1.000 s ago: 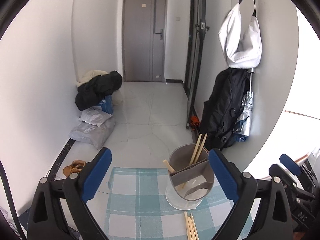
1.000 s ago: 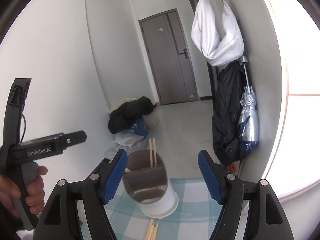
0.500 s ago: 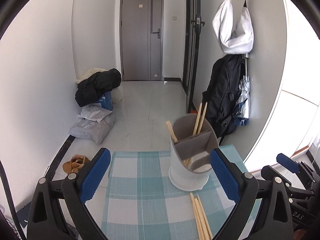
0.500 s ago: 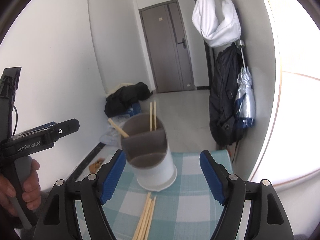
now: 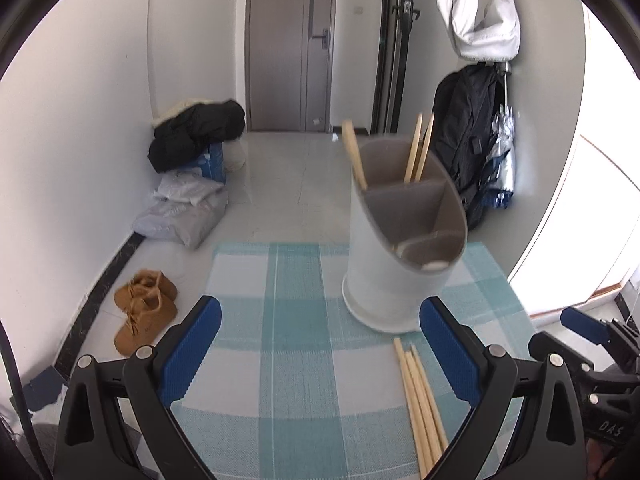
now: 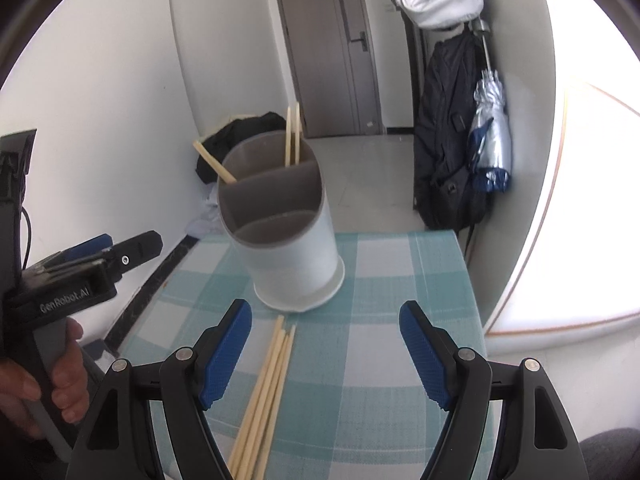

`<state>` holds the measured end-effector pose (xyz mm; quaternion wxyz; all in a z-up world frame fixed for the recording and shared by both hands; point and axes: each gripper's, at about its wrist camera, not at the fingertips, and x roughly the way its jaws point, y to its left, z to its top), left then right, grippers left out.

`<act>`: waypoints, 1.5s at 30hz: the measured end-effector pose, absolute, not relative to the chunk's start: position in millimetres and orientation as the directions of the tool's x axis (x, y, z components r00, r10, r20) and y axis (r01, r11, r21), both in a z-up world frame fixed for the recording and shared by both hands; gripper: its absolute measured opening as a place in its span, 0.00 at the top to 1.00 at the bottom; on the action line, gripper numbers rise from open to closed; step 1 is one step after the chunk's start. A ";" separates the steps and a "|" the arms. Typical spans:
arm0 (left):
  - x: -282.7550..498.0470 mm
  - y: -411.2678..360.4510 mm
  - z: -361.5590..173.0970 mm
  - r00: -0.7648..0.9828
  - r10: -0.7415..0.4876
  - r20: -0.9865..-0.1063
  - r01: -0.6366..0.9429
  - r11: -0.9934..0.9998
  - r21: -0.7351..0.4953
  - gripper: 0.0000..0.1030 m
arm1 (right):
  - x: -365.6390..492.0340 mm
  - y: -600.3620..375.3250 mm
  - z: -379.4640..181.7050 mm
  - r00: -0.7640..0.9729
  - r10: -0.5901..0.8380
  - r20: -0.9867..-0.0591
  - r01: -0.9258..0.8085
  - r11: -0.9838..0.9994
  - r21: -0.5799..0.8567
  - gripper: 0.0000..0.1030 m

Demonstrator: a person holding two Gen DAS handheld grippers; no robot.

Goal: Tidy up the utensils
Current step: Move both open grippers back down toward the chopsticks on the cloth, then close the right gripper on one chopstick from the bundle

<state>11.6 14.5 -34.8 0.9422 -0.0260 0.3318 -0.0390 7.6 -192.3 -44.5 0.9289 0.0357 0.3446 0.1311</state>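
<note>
A white utensil holder (image 5: 384, 264) with grey dividers stands on the checked cloth and holds three wooden chopsticks (image 5: 418, 148); it also shows in the right wrist view (image 6: 292, 252). Several loose chopsticks (image 5: 420, 396) lie on the cloth in front of it, also in the right wrist view (image 6: 264, 392). My left gripper (image 5: 320, 344) is open and empty above the cloth, left of the loose chopsticks. My right gripper (image 6: 326, 348) is open and empty, just right of them. The left gripper also shows in the right wrist view (image 6: 116, 252).
The teal checked tablecloth (image 5: 280, 320) covers a small table with edges close on the left and right. On the floor beyond are brown shoes (image 5: 144, 308), bags and clothes (image 5: 192, 168). A black backpack and umbrella (image 6: 460, 160) hang on the right wall.
Both grippers have tilted down and pulled back. The holder now sits higher in both views and more of the loose chopsticks show. Both grippers stay open.
</note>
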 end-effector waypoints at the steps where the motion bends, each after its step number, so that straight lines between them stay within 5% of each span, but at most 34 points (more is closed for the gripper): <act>1: 12.9 14.6 -41.2 0.761 -0.093 -0.642 0.053 0.995 -0.081 0.06 | 8.9 -191.6 -49.0 0.718 0.267 -0.643 -0.220 0.963 0.153 0.26; 12: 29.5 30.0 -69.2 0.683 -0.085 -0.726 0.005 0.994 -0.112 0.06 | 33.9 -178.3 -98.9 0.569 0.253 -0.782 -0.249 0.960 0.130 0.27; 22: 45.3 53.8 -74.9 0.636 -0.081 -0.767 -0.091 0.980 -0.179 0.06 | 66.3 -149.1 -125.8 0.467 0.224 -0.855 -0.327 0.943 0.069 0.53; 45: 57.3 84.1 -76.4 0.600 -0.161 -0.783 -0.175 0.930 -0.325 0.06 | 63.9 -111.7 -125.4 0.399 0.130 -0.908 -0.429 0.901 -0.059 0.69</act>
